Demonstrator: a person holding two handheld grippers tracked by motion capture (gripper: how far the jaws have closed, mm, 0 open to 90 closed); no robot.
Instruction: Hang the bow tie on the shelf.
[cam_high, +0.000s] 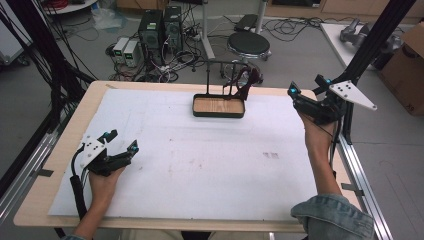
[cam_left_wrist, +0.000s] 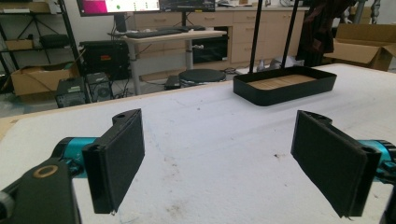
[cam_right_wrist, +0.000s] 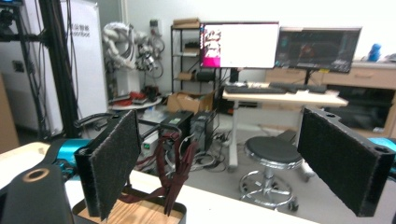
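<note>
I hold both grippers empty, jaws apart: left gripper (cam_high: 120, 144) low over the table (cam_high: 200, 165), right gripper (cam_high: 306, 90) raised near the tray (cam_high: 219, 114). Probably I next reach the dark straps (cam_right_wrist: 175, 175) hanging over it.

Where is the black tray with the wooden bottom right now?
In the high view, the black tray with the wooden bottom sits at the table's far edge, right of centre, under a thin black stand draped with dark red straps.

Black tray (cam_high: 218, 114), wood-grain floor; white matt table cover (cam_high: 200, 160), scuffed; gripper pads (cam_left_wrist: 119, 158) rough, felt-like.
</note>
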